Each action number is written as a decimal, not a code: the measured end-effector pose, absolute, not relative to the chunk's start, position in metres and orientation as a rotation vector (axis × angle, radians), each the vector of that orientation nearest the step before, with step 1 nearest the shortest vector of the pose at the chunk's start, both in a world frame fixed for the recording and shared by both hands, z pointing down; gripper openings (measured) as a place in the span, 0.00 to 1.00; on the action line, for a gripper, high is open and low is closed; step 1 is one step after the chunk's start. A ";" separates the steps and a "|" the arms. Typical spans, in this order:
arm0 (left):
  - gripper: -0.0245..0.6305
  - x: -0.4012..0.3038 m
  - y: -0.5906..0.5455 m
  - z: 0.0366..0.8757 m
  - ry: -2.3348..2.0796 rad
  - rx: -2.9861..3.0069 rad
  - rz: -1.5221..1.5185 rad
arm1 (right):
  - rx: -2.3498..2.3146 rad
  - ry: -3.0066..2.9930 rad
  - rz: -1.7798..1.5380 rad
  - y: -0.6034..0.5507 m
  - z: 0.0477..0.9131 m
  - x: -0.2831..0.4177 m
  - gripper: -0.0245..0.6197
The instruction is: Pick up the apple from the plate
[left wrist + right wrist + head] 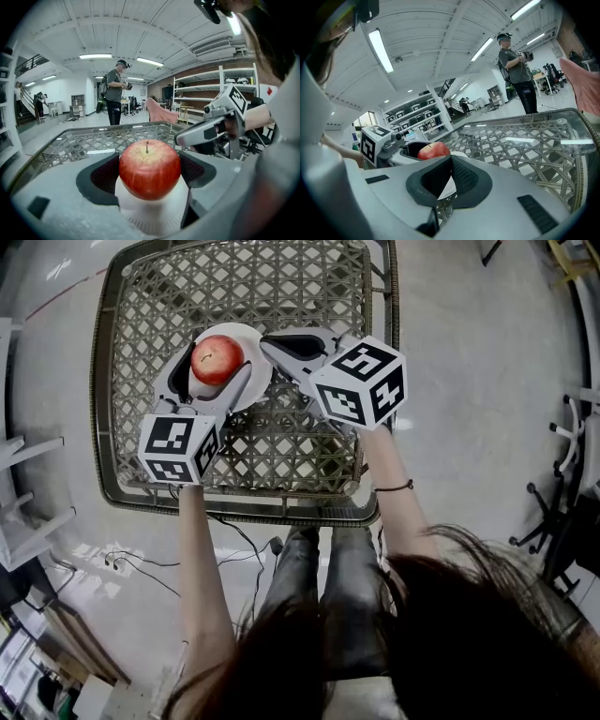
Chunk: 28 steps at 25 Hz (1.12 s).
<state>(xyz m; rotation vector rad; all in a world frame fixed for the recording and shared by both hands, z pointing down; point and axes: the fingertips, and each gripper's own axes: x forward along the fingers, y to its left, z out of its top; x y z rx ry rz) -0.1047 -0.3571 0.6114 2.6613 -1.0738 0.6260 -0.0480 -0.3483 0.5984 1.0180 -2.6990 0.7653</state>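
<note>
The apple (217, 354) at upper left is gripped by the left tongs (149, 168); the plate (247, 334) rim is pinched by the right tongs (450, 164)

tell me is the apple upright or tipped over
Upright. In the left gripper view the apple has its stem pointing straight up, and its base rests on the white plate.

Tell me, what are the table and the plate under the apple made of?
The crisscross table looks like woven wicker under clear glass: bright reflections lie on it. The small white plate under the red apple has a matte ribbed rim: paper or ceramic, can't tell.
</note>
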 end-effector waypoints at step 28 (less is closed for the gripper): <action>0.65 -0.103 -0.334 0.562 -1.080 2.611 0.525 | 1.053 -2.713 0.796 -0.339 0.545 -0.048 0.05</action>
